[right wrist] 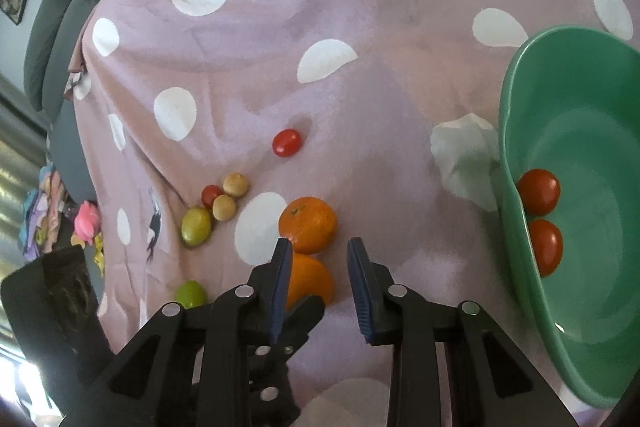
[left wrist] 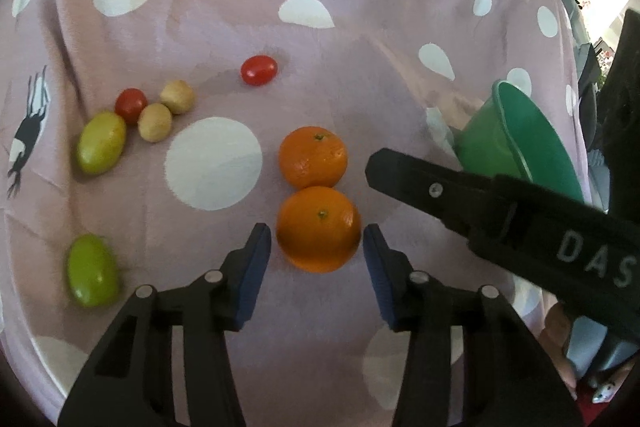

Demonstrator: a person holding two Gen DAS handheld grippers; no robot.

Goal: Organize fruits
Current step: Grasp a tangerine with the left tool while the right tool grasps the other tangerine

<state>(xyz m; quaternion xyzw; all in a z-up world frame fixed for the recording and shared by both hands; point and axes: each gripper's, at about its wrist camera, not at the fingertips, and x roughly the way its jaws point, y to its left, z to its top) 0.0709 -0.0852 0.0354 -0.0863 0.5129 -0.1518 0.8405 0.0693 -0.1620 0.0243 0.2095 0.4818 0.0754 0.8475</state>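
My left gripper is open, its blue pads on either side of the near orange without clearly touching it. A second orange lies just behind. Two green fruits, two tan round fruits and two red tomatoes lie on the cloth to the left. My right gripper is open and empty, above the cloth beside the oranges. The green bowl at the right holds two tomatoes.
A pink cloth with white dots covers the surface. The right gripper's black finger reaches in front of the bowl in the left wrist view. Grey cushions lie at the far left edge.
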